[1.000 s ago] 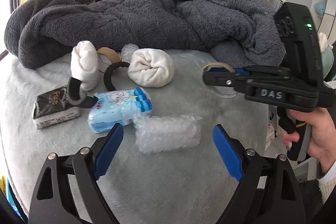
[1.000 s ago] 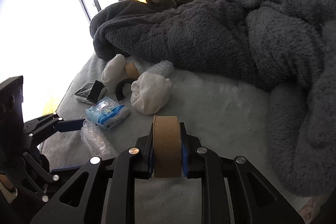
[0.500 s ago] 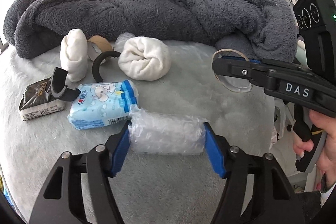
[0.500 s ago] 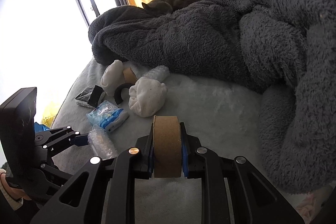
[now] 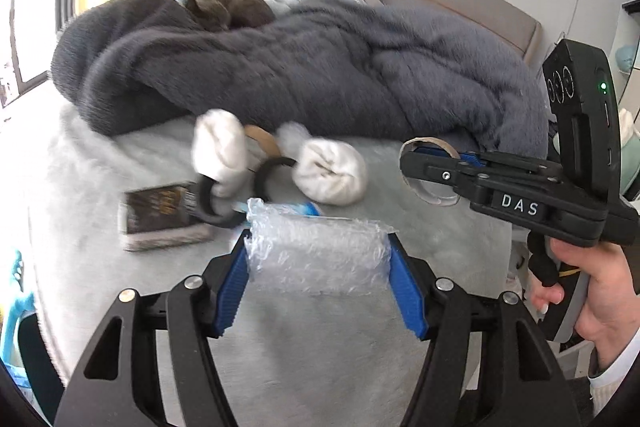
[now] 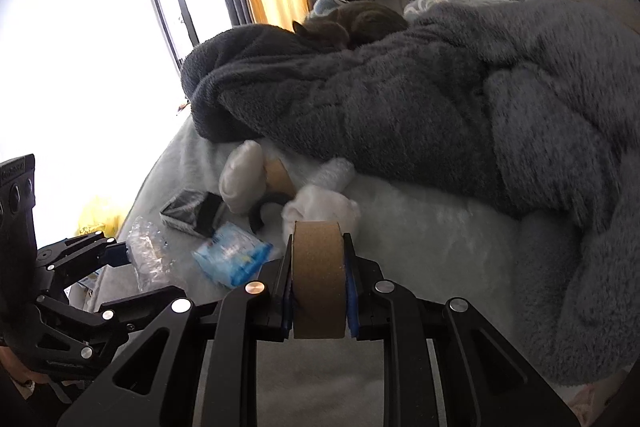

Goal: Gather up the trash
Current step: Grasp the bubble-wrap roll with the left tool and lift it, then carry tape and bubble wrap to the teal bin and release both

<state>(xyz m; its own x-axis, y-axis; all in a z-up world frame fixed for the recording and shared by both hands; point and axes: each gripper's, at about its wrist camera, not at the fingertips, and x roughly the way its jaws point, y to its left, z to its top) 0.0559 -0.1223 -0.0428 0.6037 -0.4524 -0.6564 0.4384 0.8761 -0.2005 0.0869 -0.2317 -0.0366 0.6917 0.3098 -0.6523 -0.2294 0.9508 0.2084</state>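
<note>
Two hand-held grippers are at work over the bed [image 5: 360, 367]; the left hand-held gripper [image 5: 318, 267] is clamped on one wad of bubble wrap [image 5: 316, 255], its blue pads pressed against both ends, the wad lifted clear of the pale cover; the right hand-held gripper [image 6: 318, 279] is closed tight on one empty cardboard tape ring [image 6: 318, 275], held upright on edge between the pads; seen from the left wrist, that gripper's body reads "DAS" in white letters. Beyond the left gripper's tips lie two rolled white socks [image 5: 330, 171], two black curved bands [image 5: 268, 175], one more brown cardboard ring [image 5: 264, 143], one further clear plastic scrap [image 5: 294, 135] and one dark snack packet [image 5: 160, 221] to the front left, its print too blurred to read; one blue tissue pack [image 6: 234, 259] lies just left of the right gripper's tips, its label unreadable. Farther ahead one grey fleece blanket [image 5: 320, 79] is heaped across the bed, with one grey cat [image 6: 352, 23] curled on top.
</note>
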